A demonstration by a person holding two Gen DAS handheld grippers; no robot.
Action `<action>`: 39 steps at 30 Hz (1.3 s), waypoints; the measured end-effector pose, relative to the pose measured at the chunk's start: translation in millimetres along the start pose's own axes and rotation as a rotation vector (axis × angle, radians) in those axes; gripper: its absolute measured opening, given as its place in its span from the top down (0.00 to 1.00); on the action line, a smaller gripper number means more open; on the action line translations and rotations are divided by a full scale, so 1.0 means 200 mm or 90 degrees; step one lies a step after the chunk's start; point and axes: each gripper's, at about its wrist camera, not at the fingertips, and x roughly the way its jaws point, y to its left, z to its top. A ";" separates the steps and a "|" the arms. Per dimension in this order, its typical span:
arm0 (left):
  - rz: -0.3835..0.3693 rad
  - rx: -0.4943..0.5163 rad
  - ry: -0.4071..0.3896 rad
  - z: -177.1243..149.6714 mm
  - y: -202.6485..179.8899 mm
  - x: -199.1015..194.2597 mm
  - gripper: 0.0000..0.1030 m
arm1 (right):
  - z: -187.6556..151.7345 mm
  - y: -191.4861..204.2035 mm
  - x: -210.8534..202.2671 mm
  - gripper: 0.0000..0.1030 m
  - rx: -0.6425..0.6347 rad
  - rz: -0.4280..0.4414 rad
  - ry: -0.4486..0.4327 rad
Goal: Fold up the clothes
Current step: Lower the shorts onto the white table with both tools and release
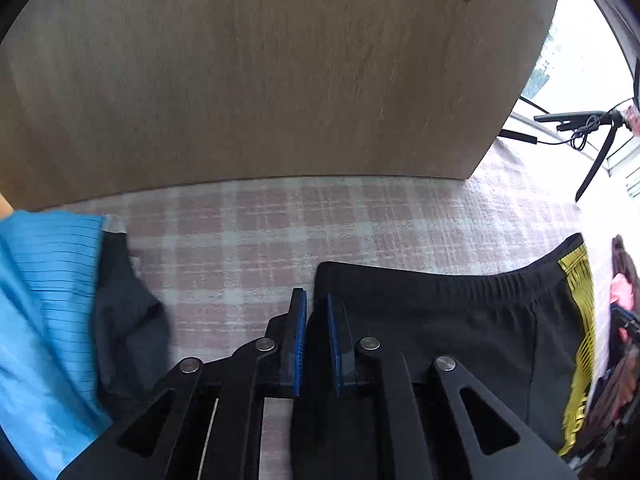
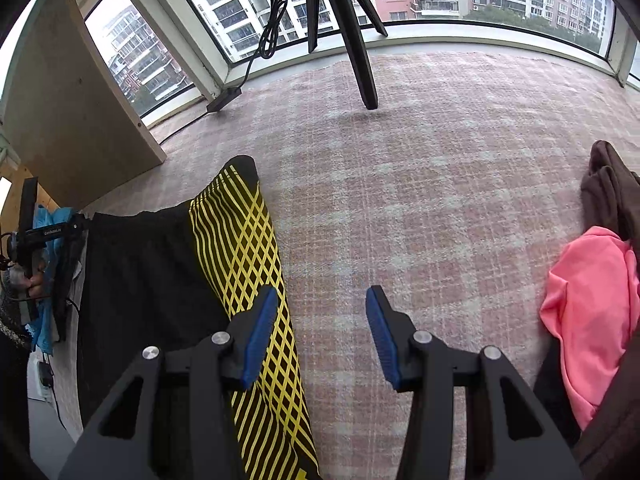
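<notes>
Black shorts with a yellow lattice side panel (image 1: 448, 328) lie flat on the pink checked cloth. In the left wrist view my left gripper (image 1: 317, 300) sits at the waistband's left corner, its jaws nearly together with a narrow gap; whether cloth is pinched is unclear. In the right wrist view the shorts (image 2: 160, 280) lie at the left. My right gripper (image 2: 322, 300) is open, its left finger over the yellow panel (image 2: 248, 248) and its right finger over bare cloth.
A blue and dark grey garment (image 1: 60, 300) lies at the left. A wooden panel (image 1: 260, 72) stands behind. A pink garment (image 2: 592, 312) and a brown one (image 2: 608, 188) lie at the right. A tripod (image 2: 352, 32) and cable (image 2: 272, 28) stand by the window.
</notes>
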 end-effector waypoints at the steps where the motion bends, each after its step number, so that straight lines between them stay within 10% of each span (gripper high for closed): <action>1: 0.002 0.011 -0.009 -0.04 -0.01 -0.06 0.80 | -0.02 0.00 -0.03 0.56 -0.010 0.009 0.003; 11: -0.063 0.026 0.001 -0.97 0.13 -0.82 0.65 | -0.56 -0.04 -0.53 0.56 -0.093 0.087 0.016; 17: -0.059 0.029 0.051 -1.55 0.02 -0.93 0.51 | -0.93 0.01 -0.66 0.51 -0.108 0.119 0.039; 22: -0.057 0.060 0.103 -1.70 -0.11 -0.68 0.51 | -1.08 0.24 -0.52 0.49 -0.128 0.209 0.089; 28: -0.090 0.073 0.121 -1.75 -0.12 -0.54 0.54 | -1.30 0.90 -0.32 0.49 -0.334 0.289 0.120; 35: -0.161 0.069 0.118 -1.73 -0.07 -0.52 0.94 | -1.47 1.30 -0.08 0.49 -0.477 0.226 0.106; 37: -0.182 0.067 0.120 -1.72 -0.05 -0.55 0.97 | -1.48 1.34 -0.03 0.90 -0.484 0.219 0.147; 39: -0.195 0.071 0.114 -1.71 -0.03 -0.62 0.98 | -1.46 1.36 -0.01 0.92 -0.461 0.241 0.199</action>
